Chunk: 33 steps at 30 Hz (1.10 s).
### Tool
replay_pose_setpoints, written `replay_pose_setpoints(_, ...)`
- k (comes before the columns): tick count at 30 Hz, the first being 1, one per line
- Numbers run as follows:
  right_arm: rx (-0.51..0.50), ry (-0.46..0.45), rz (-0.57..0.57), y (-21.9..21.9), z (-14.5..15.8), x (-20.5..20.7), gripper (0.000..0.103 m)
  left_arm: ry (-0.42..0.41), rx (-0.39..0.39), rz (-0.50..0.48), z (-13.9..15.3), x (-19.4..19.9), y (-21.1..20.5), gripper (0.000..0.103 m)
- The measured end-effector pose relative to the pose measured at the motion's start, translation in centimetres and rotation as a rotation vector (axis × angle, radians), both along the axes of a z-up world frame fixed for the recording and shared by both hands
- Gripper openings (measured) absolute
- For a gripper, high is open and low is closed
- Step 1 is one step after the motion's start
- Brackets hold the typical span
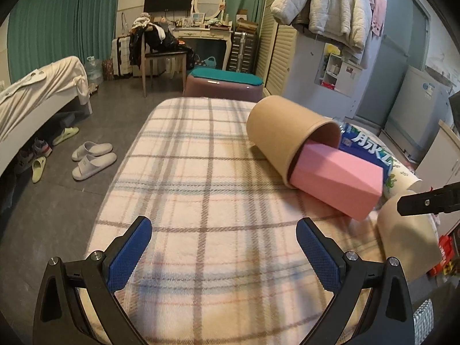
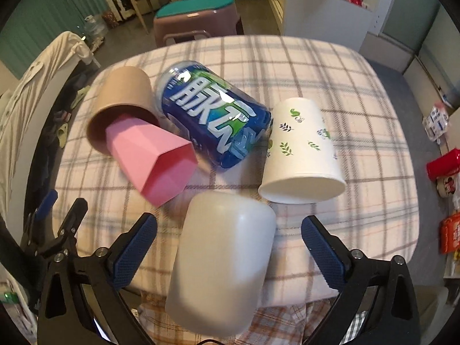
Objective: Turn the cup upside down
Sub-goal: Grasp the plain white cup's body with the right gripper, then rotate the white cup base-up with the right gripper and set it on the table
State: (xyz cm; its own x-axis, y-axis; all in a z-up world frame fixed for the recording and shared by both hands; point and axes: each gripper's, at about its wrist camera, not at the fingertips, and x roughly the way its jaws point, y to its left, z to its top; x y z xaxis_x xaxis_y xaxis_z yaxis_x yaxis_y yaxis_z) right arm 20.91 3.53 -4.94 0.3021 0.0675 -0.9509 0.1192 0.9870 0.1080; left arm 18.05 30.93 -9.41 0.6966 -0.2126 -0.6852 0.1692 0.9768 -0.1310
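The left black tongs with blue textured pads (image 1: 224,254) are spread wide, level and low, gripping nothing. The right black tongs with blue pads (image 2: 228,248) are likewise spread wide, fingers (image 2: 322,254) clear on either side, angled downward. Both sit side by side, the left tongs' tip showing at the right view's left edge.

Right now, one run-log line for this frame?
left gripper: open, empty | right gripper: open around white cup | cup: on its side

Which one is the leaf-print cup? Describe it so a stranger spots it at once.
Start at the plaid blanket covering the table. On its right side, beside the blue-labelled bottle, a cup stands mouth down. It alone is white with small green leaf prints; its neighbours are plain brown, pink and milky white.
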Motion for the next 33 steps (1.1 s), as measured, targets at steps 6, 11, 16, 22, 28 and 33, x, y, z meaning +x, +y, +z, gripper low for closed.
replay_pose_setpoints(6, 0.056, 0.054, -0.015, -0.3, -1.6, 1.0, 0.081, 0.023, -0.011, 0.003, -1.0, 0.7, 0.5, 0.103)
replay_pose_setpoints(11, 0.088, 0.035, -0.004, -0.4, -1.0, 0.8, 0.072, 0.02, -0.008, 0.008, -1.0, 0.8, 0.5, 0.103)
replay_pose_setpoints(16, 0.1, -0.047, 0.046, 0.0, 0.8, -0.8, 0.071, 0.006, 0.008, 0.011, -0.2, 0.4, 0.0, 0.103)
replay_pose_setpoints(22, 0.006, -0.27, 0.135, 1.3, 3.8, -3.9, 0.071, -0.001, 0.031, 0.009, 0.4, -0.4, -1.2, 0.103)
replay_pose_setpoints(28, -0.151, -0.523, 0.15, 2.0, 4.4, -6.2, 0.071, -0.008, 0.044, 0.012, 1.1, -1.2, -2.1, 0.103)
replay_pose_setpoints(33, -0.118, -0.557, 0.137, 2.0, 4.2, -6.3, 0.071, -0.014, 0.081, 0.018, 1.4, -1.5, -2.7, 0.103)
